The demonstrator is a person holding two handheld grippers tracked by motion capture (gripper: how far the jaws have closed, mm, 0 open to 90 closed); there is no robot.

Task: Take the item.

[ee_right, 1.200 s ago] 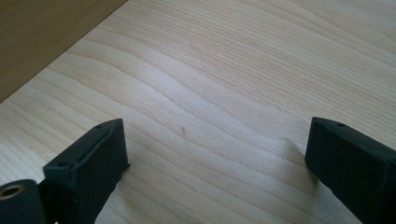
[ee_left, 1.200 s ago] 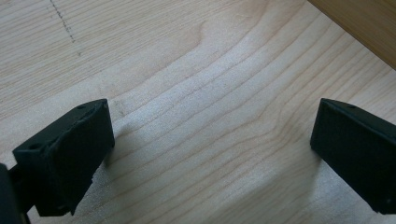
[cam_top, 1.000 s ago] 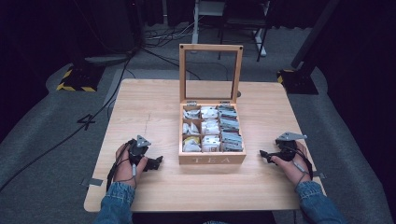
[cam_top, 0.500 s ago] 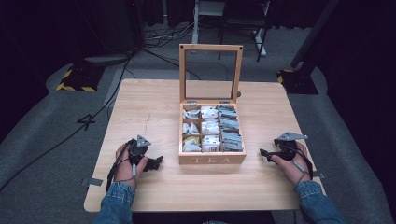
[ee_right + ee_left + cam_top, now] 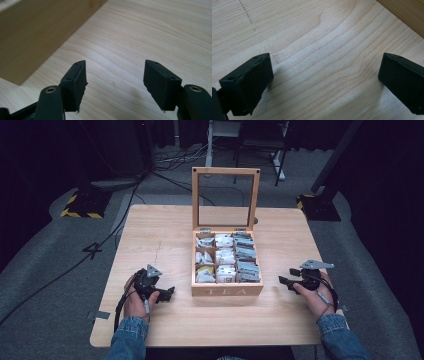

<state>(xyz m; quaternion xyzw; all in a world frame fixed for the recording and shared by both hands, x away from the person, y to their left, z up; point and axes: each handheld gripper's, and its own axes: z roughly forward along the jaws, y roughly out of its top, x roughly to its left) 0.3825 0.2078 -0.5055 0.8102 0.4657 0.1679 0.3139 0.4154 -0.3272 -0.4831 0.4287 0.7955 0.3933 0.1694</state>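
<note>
Left gripper (image 5: 325, 82) wide open, right gripper (image 5: 115, 80) likewise, both empty

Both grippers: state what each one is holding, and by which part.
Nothing is held. The left gripper and the right gripper both stand open over bare table, either side of the tea box.

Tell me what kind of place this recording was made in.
Probably a recording studio or lab, not a home: a lone wooden table on grey carpet, black curtains around it, cables trailing across the floor, and stand bases marked with hazard tape.
</note>
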